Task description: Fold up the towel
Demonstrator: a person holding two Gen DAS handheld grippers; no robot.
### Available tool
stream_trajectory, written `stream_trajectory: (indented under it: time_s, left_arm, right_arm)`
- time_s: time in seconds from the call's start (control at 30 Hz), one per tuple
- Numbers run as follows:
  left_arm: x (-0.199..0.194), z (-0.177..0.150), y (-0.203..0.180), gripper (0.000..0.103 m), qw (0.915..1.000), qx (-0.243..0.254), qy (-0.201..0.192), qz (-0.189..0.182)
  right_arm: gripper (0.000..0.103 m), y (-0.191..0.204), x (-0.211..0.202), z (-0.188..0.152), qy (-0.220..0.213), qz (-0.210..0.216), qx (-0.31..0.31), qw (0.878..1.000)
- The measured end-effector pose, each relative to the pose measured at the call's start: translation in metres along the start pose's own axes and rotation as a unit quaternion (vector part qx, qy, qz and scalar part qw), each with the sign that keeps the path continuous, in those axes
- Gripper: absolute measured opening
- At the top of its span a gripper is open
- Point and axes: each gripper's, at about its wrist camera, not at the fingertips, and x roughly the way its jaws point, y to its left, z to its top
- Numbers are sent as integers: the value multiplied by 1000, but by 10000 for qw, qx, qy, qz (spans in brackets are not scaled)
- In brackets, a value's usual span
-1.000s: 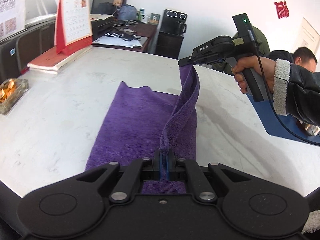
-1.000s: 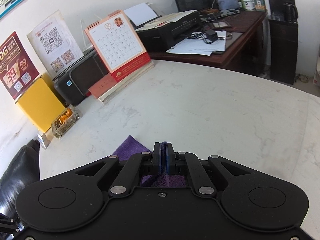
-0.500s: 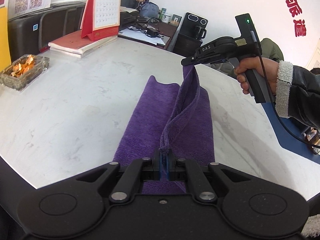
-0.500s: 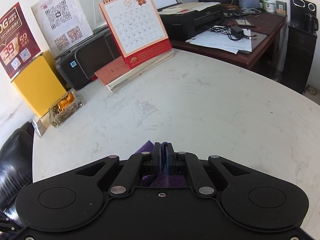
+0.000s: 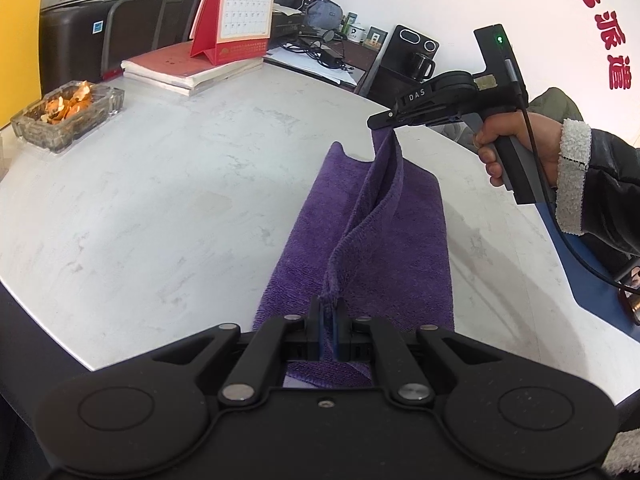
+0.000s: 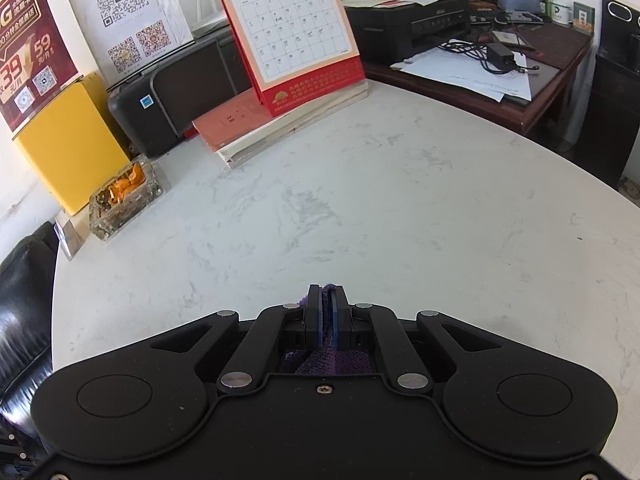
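Observation:
A purple towel (image 5: 312, 216) lies lengthwise on the white marble table (image 5: 160, 184). Its right long edge is lifted off the table into a standing flap. My left gripper (image 5: 329, 312) is shut on the near corner of that edge. My right gripper (image 5: 384, 120) is shut on the far corner and holds it well above the table. In the right wrist view only a bit of purple towel (image 6: 332, 360) shows between and under the shut right gripper (image 6: 327, 300); the rest of the towel is hidden.
A glass ashtray with orange peel (image 5: 68, 114) sits at the table's left edge. A red desk calendar (image 5: 236, 12) stands on books (image 5: 188, 70) at the back left. A printer (image 6: 168, 92) and yellow box (image 6: 68, 140) stand beyond. A cluttered brown desk (image 6: 500, 68) is behind.
Both grippers have carried the lifted towel edge leftward over the flat part. The views have swung, so the calendar and ashtray appear closer. Both grips are unchanged.

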Motion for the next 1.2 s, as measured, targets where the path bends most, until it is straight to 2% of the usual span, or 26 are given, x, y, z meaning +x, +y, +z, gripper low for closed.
stream_trajectory:
  time_s: [0.83, 1.2]
  left_arm:
    - [17, -16, 33, 4, 9979, -533, 183, 323]
    - [19, -20, 38, 4, 9970, -653, 166, 384]
  right_arm:
    - [4, 25, 60, 2, 383, -2, -260, 9989]
    - [4, 30, 74, -1, 343, 22, -240, 9991]
